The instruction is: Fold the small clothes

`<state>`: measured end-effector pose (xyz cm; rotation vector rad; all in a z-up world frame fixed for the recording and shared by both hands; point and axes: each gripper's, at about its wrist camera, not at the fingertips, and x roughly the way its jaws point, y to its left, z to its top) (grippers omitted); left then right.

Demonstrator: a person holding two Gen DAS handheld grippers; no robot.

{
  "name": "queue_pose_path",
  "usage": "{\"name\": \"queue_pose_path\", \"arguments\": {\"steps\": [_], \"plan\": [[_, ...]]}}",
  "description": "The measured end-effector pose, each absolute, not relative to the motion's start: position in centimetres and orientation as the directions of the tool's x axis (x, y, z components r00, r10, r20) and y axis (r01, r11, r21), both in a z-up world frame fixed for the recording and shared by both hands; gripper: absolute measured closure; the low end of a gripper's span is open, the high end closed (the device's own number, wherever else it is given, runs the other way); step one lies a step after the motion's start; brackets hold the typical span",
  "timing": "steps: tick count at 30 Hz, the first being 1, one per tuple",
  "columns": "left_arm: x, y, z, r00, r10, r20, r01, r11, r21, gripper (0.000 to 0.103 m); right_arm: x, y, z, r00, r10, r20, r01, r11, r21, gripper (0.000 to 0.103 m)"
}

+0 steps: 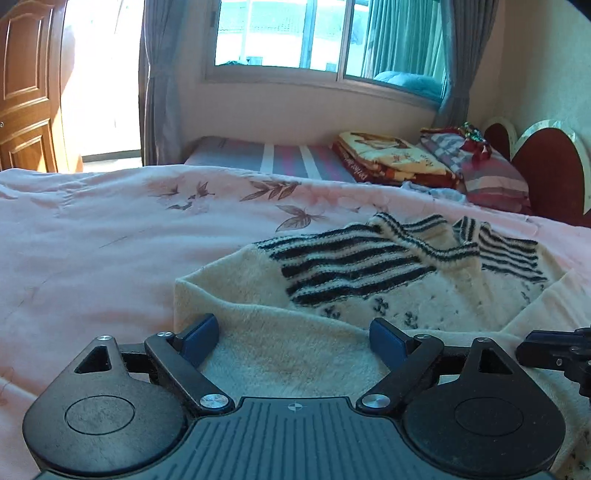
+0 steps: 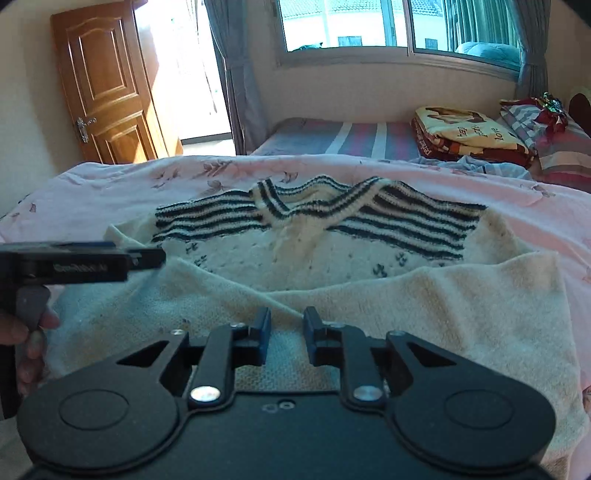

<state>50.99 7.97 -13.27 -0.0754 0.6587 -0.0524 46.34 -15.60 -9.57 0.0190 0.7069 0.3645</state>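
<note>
A cream knitted sweater (image 1: 369, 266) (image 2: 295, 251) with black stripes across the chest lies on the pink bedspread, collar away from me. Its plain cream lower part is folded up toward the chest. My left gripper (image 1: 295, 332) stands wide open over that folded part, its blue pads (image 1: 201, 334) apart on either side of the fabric and pinching nothing. My right gripper (image 2: 288, 328) has its jaws close together, with a ridge of the cream fabric and the ribbed hem (image 2: 288, 376) between the blue pads. The left gripper (image 2: 147, 257) shows side-on at the left, held by a hand (image 2: 33, 332).
The pink floral bedspread (image 1: 110, 236) stretches left and beyond the sweater. A folded yellow and red blanket (image 1: 395, 158), striped pillows (image 1: 491, 173) and a heart-shaped headboard (image 1: 546, 166) lie at the far right. A wooden door (image 2: 107, 85) and a window (image 2: 369, 26) stand behind.
</note>
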Motion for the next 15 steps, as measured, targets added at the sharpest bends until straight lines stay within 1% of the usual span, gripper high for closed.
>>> {"name": "queue_pose_path", "arguments": {"steps": [2,3,5,6,8,9,10,11,12,13,15], "plan": [[50.8,7.6,-12.6,0.783,-0.051,-0.620,0.024,0.998,-0.052,0.014,46.2,-16.3,-9.0,0.704,0.336,-0.625,-0.301,0.939,0.166,0.083],[50.0,7.4,-12.1,0.797,-0.030,-0.603,0.006,0.999,-0.042,0.014,45.9,-16.8,-8.7,0.720,0.330,-0.610,-0.289,0.943,0.168,0.083],[48.3,7.2,-11.3,0.823,-0.069,-0.564,0.009,0.994,-0.108,0.014,45.4,-17.6,-8.1,0.746,0.321,-0.583,-0.274,0.947,0.170,0.079],[47.6,6.7,-11.0,0.828,-0.096,-0.552,0.021,0.990,-0.140,0.014,45.4,-18.1,-8.0,0.758,0.305,-0.577,-0.256,0.952,0.167,0.079],[46.3,5.0,-11.0,0.833,-0.108,-0.542,0.052,0.992,-0.117,0.014,45.7,-19.4,-7.9,0.779,0.258,-0.572,-0.196,0.966,0.168,0.080],[45.9,4.0,-11.3,0.831,-0.108,-0.546,0.071,0.993,-0.090,0.014,45.9,-20.3,-7.9,0.789,0.226,-0.572,-0.158,0.973,0.167,0.080],[45.9,3.0,-11.9,0.815,-0.100,-0.571,0.082,0.995,-0.057,0.014,46.0,-21.0,-8.0,0.794,0.203,-0.573,-0.134,0.978,0.161,0.079],[46.2,2.3,-13.0,0.785,-0.077,-0.615,0.082,0.996,-0.020,0.014,46.5,-21.8,-8.6,0.783,0.167,-0.600,-0.101,0.985,0.142,0.079],[45.9,1.9,-13.4,0.799,-0.066,-0.598,0.084,0.996,0.003,0.012,47.2,-22.5,-9.4,0.753,0.134,-0.644,-0.072,0.990,0.122,0.080],[45.9,1.9,-13.2,0.796,-0.062,-0.602,0.081,0.997,0.004,0.013,47.2,-23.3,-9.5,0.751,0.161,-0.640,-0.086,0.985,0.148,0.084],[45.6,2.5,-12.2,0.797,-0.066,-0.601,0.060,0.998,-0.031,0.013,46.3,-24.7,-8.5,0.768,0.181,-0.614,-0.086,0.979,0.182,0.083]]}}
